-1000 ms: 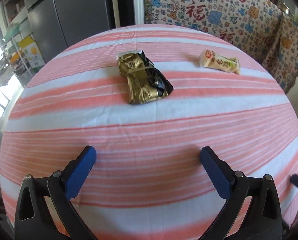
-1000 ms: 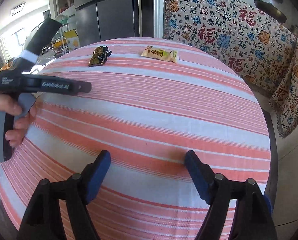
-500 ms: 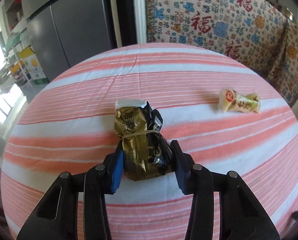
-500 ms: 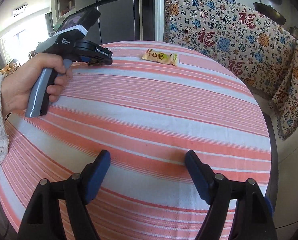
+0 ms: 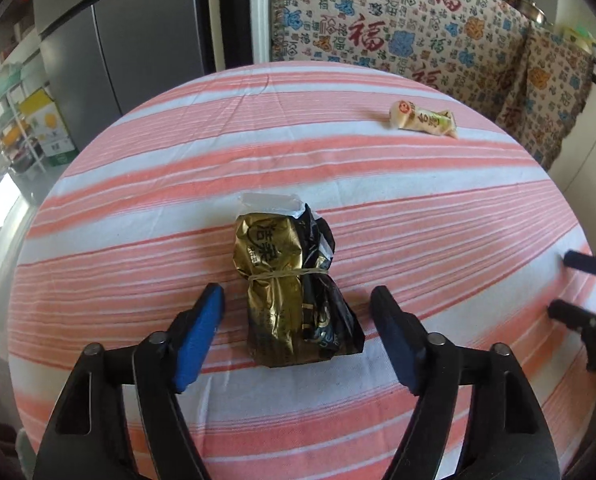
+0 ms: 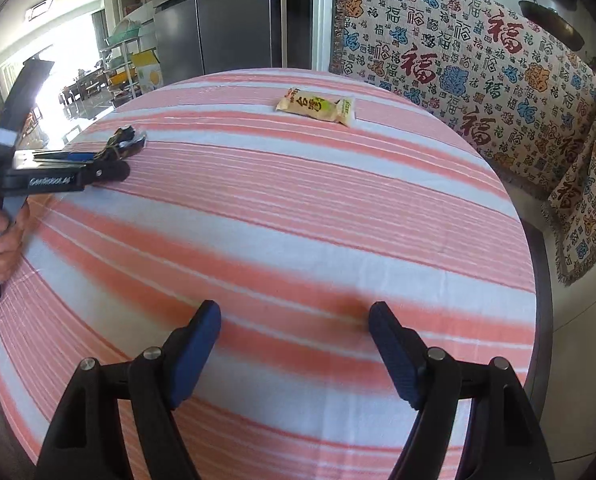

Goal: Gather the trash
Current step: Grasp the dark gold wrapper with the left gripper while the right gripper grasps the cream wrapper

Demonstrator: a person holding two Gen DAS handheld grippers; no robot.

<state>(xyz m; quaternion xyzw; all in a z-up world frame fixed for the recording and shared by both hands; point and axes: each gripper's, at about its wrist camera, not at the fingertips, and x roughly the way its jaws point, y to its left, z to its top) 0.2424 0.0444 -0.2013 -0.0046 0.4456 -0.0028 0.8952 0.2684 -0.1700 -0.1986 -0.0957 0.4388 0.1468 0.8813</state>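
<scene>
While my left gripper [image 5: 296,330] tilts down over the striped tablecloth [image 5: 438,240], its jaws have just been opening; the gold-and-black snack bag [image 5: 290,292] lies between them, untouched. Farther right lies a cream candy wrapper [image 6: 316,106]. My right gripper [image 6: 294,346] angles down, spread wide over bare cloth.

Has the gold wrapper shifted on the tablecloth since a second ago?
Cannot tell. In the right wrist view the gold wrapper lies about where it lay against the table edge, but the left gripper hides most of it.
</scene>
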